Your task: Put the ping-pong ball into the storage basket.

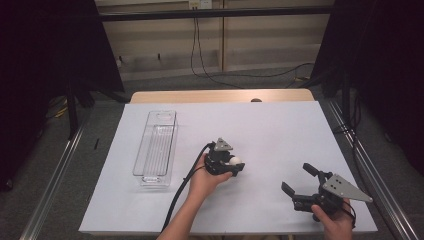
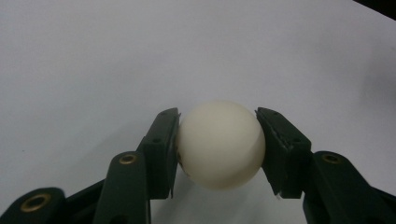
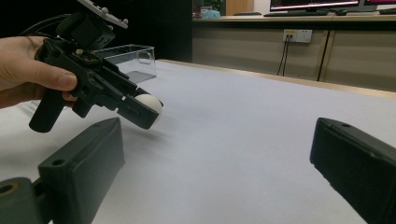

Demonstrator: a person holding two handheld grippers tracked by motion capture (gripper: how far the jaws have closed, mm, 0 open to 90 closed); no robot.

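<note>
Near the middle of the bench point(image 1: 280, 125), a little toward its front edge, the left claw point(image 1: 235, 165) has closed its two black jaws on a white ball point(image 1: 235, 161). The left gripper view shows the pads pressed against opposite sides of the ball point(image 2: 219, 144), which sits at about their middle height. From the right gripper view the ball point(image 3: 150, 103) seems to hang just above the white surface, though the angle is low and I cannot be sure it has cleared it. I judge the pick-up done and the carry in hand. The likely goal is the clear tray point(image 1: 156, 147) lying lengthwise near the bench's left edge, well apart from the ball. The next move calls for a steady grip while the ball travels left over the tray's near wall, then a gentle opening low inside so it does not bounce out.

The right claw point(image 1: 296, 184) waits near the front right corner, jaws spread wide with nothing between them.

The ball is smooth, matt and cream-white, a true sphere that will roll freely. The tray is a long, narrow box of hard transparent plastic with a ribbed floor. The bench top is covered in plain white sheet.
</note>
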